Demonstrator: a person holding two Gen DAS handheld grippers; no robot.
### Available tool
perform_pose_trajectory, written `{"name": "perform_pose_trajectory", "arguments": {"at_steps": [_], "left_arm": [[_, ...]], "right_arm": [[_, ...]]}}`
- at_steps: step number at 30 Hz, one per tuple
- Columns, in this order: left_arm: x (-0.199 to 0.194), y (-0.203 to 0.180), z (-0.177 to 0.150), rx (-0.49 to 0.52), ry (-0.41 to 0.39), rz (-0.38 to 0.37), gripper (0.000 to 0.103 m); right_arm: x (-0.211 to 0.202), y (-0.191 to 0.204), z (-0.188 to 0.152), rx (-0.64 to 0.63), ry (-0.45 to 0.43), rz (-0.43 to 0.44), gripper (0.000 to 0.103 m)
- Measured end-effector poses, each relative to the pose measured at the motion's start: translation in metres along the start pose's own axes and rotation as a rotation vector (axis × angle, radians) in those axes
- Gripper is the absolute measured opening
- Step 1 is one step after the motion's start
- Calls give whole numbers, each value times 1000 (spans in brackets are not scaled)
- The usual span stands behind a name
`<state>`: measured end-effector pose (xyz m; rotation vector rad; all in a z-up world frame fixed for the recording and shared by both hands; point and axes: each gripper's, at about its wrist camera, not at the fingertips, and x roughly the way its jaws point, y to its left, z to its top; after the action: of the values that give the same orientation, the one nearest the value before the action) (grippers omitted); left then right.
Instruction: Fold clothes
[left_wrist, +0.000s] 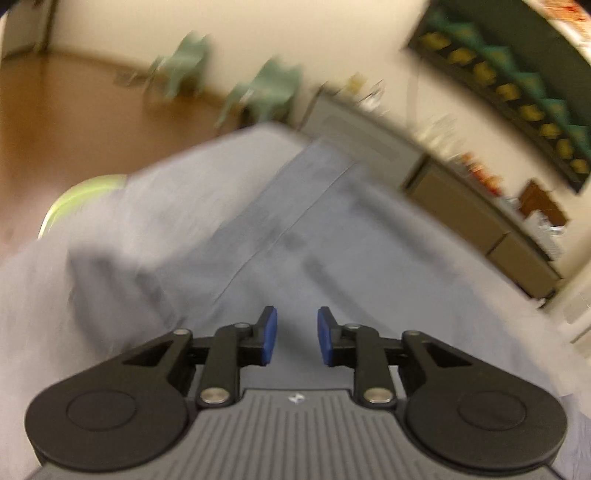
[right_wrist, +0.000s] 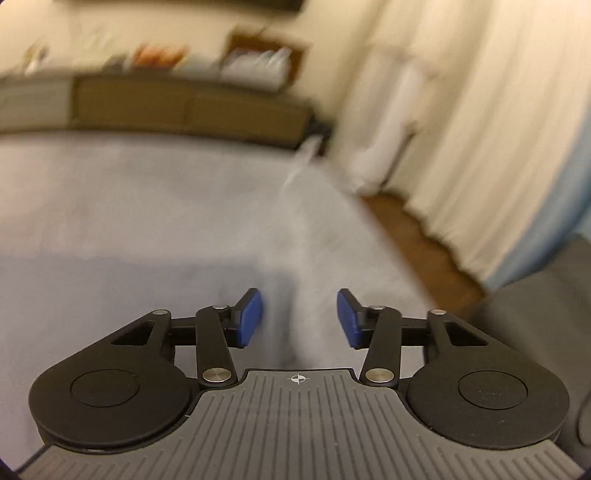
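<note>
Left tongs spread a little, blue pads apart, nothing between them; hovering over grey-blue cloth that fills the lower and middle part of the left wrist view. Cloth spread flat on a pale grey surface, apparently a bed or covered counter, cannot tell which. Straight seam running diagonally away from the tongs toward the cloth's far corner; folded-over thicker flap lying left of that seam. Yellow-green rim of something just beyond the flap, too blurred to identify. Right tongs spread wider, pads clear of everything, nothing pinched; below them only pale surface with a soft ridge running away from the tongs. Wooden floor and cream curtain to the right of that ridge, low cabinet beyond it. Both views blurred. Judgement on handling: fabric thin, light, limp, not fragile; likely to sag and drag once lifted, layers liable to slip over one another. Best hold judged to be at an edge or corner near the seam, pinching all layers together, one corner per tongs, to keep the fold line straight. Risk: catching the surface cover along with the cloth
</note>
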<state>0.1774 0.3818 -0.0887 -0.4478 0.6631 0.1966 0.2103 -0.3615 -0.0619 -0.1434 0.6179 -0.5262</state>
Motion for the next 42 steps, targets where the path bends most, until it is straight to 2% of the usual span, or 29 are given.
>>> {"name": "perform_pose_trajectory", "arguments": {"at_steps": [1, 3, 5, 6, 7, 8, 9, 10, 11, 12, 13, 14, 15, 16, 18, 21, 23, 24, 25, 27, 29, 30, 31, 32, 34, 36, 38, 40, 42], "left_arm": [[8, -6, 7, 32, 7, -13, 31], [23, -18, 22, 94, 24, -40, 32], [39, -30, 36, 157, 41, -66, 32], [54, -28, 38, 142, 72, -53, 32], [69, -25, 40, 125, 104, -39, 32], [84, -20, 41, 123, 141, -9, 32], [97, -16, 41, 125, 175, 41, 28], [100, -10, 45, 109, 169, 60, 23], [103, -4, 49, 93, 162, 77, 21], [106, 2, 53, 76, 155, 94, 12], [104, 4, 55, 59, 154, 110, 9], [103, 6, 58, 42, 153, 126, 9], [96, -1, 59, 80, 146, 153, 15], [87, -14, 57, 135, 132, 113, 25], [70, -41, 52, 246, 103, 27, 31], [68, -76, 42, 347, 133, -99, 32], [85, -90, 36, 395, 198, -137, 33], [96, -85, 33, 367, 231, -107, 33], [107, -79, 30, 338, 265, -74, 30], [109, -60, 32, 263, 244, -44, 13], [101, -45, 35, 183, 227, 32, 11], [95, -39, 35, 156, 211, 77, 19], [87, -39, 32, 148, 204, 75, 21], [78, -38, 30, 141, 198, 71, 21], [48, -55, 25, 213, 155, -16, 22], [16, -70, 17, 296, 126, -116, 28], [-16, -70, -1, 328, 111, -203, 30], [-29, -57, -22, 291, 138, -226, 33], [-23, -39, -34, 223, 185, -186, 33]], "right_arm": [[-11, 1, 6, 23, -34, 28, 53], [-22, 12, 13, 46, -33, 181, 53], [-19, 30, 12, 42, 30, 343, 53], [-13, 41, 8, 24, 79, 396, 52], [-6, 49, 3, 2, 109, 413, 51], [0, 53, -3, -22, 118, 405, 50], [6, 57, -9, -46, 127, 396, 58], [12, 57, -12, -53, 135, 373, 66], [18, 52, -12, -38, 143, 330, 66], [23, 46, -11, -23, 151, 288, 66], [29, 40, -11, -5, 157, 254, 66], [33, 35, -11, 13, 164, 240, 66], [36, 32, -9, 23, 176, 239, 66], [37, 31, -7, 21, 189, 228, 60], [23, 37, 0, -1, 174, 248, 55], [3, 51, 6, -14, 154, 356, 61], [15, 66, -1, -42, 233, 432, 59], [24, 69, -5, -47, 260, 425, 66], [30, 68, -5, -37, 253, 378, 67], [29, 58, -4, -10, 223, 244, 52], [14, 43, -8, 40, 178, 158, 53], [6, 37, -11, 66, 166, 136, 52], [-3, 31, -15, 95, 166, 140, 53], [-13, 26, -18, 108, 163, 138, 53], [-38, 18, -22, 94, 143, 115, 55], [-78, 11, -24, 91, 93, 102, 59], [-113, -1, -28, 124, 34, 109, 66], [-134, -16, -49, 211, 52, 154, 69], [-128, -32, -68, 302, 150, 187, 65]]}}
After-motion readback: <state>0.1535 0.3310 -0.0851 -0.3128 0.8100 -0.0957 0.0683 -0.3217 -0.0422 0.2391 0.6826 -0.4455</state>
